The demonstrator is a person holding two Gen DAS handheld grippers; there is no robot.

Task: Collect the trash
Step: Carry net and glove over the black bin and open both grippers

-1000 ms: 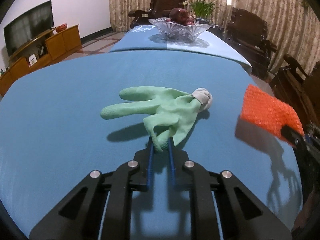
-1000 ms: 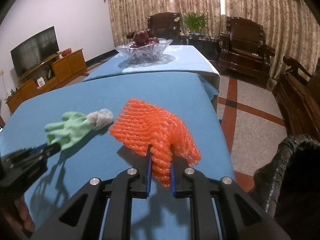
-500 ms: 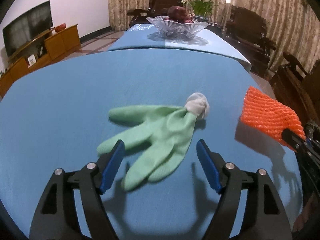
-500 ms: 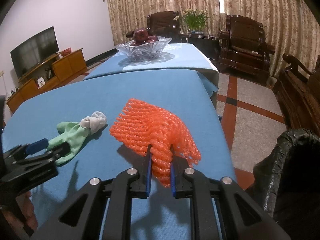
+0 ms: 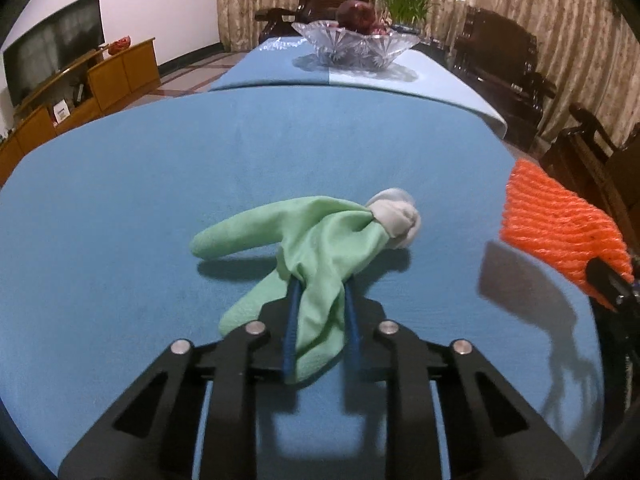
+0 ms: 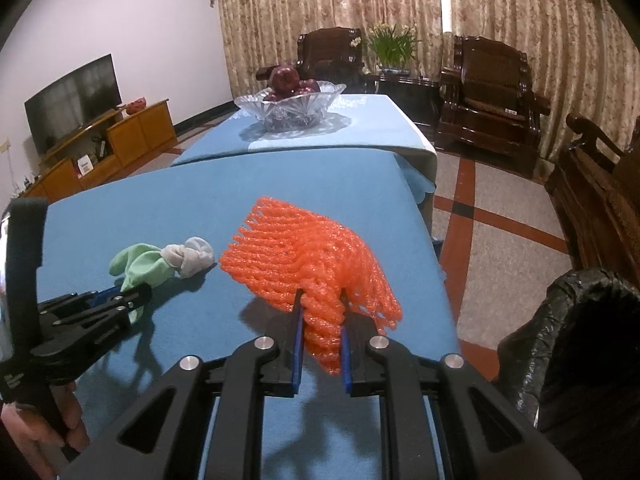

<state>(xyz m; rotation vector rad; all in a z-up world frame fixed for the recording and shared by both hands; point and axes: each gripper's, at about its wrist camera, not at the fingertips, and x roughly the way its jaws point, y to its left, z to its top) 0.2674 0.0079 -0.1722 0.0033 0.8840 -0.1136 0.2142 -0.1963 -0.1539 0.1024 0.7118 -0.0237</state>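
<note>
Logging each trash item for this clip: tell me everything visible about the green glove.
The green glove is pale green, looks rubbery and limp, with a grey-white cuff bunched at its far end. It lies on the blue tablecloth, one finger sticking out leftward. The left gripper, whose jaws have just been closing, pinches its near fingers. The orange foam net lies apart.

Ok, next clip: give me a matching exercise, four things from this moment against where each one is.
Things:
1. glove
2. orange net
3. glass bowl
4. bin bag

Places:
A. on the far table
B. clamped in the right hand-held gripper
C. on the floor side, past the table's right edge
D. clamped in the left hand-held gripper

Pairs: 1-D, 2-B, 3-A, 4-C
</note>
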